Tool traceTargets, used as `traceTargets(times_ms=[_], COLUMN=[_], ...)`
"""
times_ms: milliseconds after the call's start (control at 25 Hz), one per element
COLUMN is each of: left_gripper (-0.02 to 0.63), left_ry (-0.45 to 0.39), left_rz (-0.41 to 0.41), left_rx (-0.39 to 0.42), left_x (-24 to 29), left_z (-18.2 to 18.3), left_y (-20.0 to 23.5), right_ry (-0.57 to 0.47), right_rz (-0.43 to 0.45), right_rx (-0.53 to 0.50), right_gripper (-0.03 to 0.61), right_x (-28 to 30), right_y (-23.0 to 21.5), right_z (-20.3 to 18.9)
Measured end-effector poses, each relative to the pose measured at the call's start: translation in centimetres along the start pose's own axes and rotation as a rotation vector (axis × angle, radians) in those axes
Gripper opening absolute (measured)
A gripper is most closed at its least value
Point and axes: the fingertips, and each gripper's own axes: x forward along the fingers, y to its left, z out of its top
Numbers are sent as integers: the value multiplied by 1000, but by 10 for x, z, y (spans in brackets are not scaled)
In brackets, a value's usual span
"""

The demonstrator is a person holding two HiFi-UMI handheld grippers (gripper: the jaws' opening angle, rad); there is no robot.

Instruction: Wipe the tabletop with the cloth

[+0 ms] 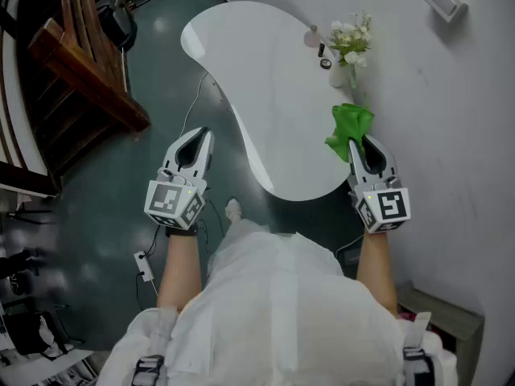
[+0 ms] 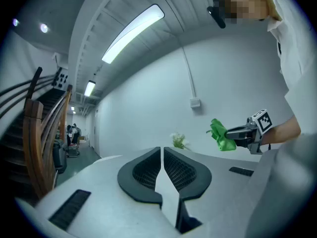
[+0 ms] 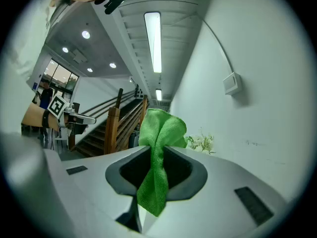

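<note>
Head view — right hand-held gripper (image 1: 364, 145), green cloth (image 1: 349, 125) clamped

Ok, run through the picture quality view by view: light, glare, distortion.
Head view: dim and even, darker toward the corners, a soft sheen on the white table, cloth sharp. Left gripper view: strong fisheye bend, black rim, ceiling light blown out. Right gripper view: same bend and rim, strip light washed out, cloth crisp up close.

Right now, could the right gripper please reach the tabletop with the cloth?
Probably yes: the right gripper, shut on the cloth, hangs over bare tabletop; the flowers stand farther along.
</note>
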Motion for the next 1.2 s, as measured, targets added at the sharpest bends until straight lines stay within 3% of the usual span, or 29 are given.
traceTargets(times_ms=[480, 720, 1000, 1200], left_gripper=[32, 32, 32, 32], left_ry=[-2, 9, 49, 85], left_rz=[-8, -8, -46, -73], left_rx=[1, -7, -15, -39], left_x=[5, 9, 33, 74], left_z=[0, -3, -28, -59], left_y=[-3, 6, 31, 78], right_ry=[-18, 9, 96, 196], right_rz=[19, 85, 137, 145], right_rx=[9, 41, 71, 76], right_gripper=[76, 77, 77, 77], right_x=[4, 19, 75, 148], right_y=[-2, 12, 36, 48], right_z=[3, -6, -38, -72])
